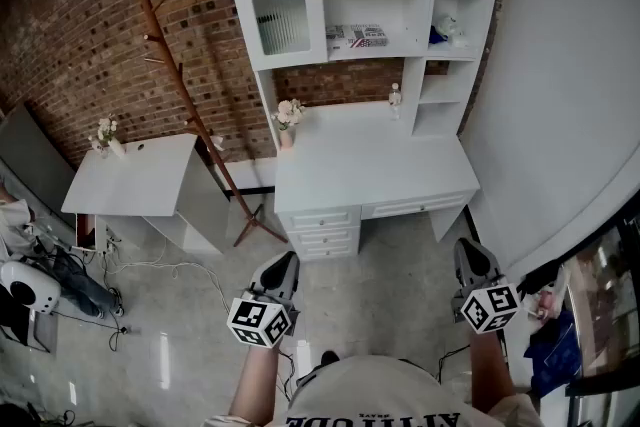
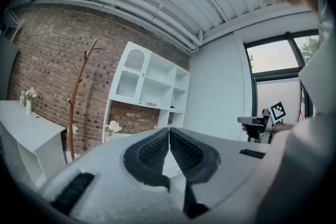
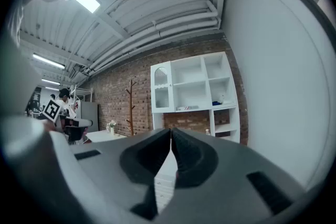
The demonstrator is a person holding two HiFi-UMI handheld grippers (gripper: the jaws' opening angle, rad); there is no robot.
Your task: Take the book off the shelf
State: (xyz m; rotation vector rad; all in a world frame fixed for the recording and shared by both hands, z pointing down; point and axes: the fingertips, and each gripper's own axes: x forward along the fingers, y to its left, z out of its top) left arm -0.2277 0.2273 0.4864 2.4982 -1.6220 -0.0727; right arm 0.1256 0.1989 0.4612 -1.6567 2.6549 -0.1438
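A book with a patterned cover lies flat on the lower open shelf of the white hutch above the white desk. It shows small and far off as the book in the left gripper view and the book in the right gripper view. My left gripper and right gripper hang side by side over the floor in front of the desk, well short of the shelf. The left gripper has its pads pressed together with nothing between them. So does the right gripper.
A wooden coat rack leans left of the desk, beside a small white table with flowers. A vase of flowers and a small bottle stand on the desk. Blue and white items sit on the right shelf. A white wall runs along the right.
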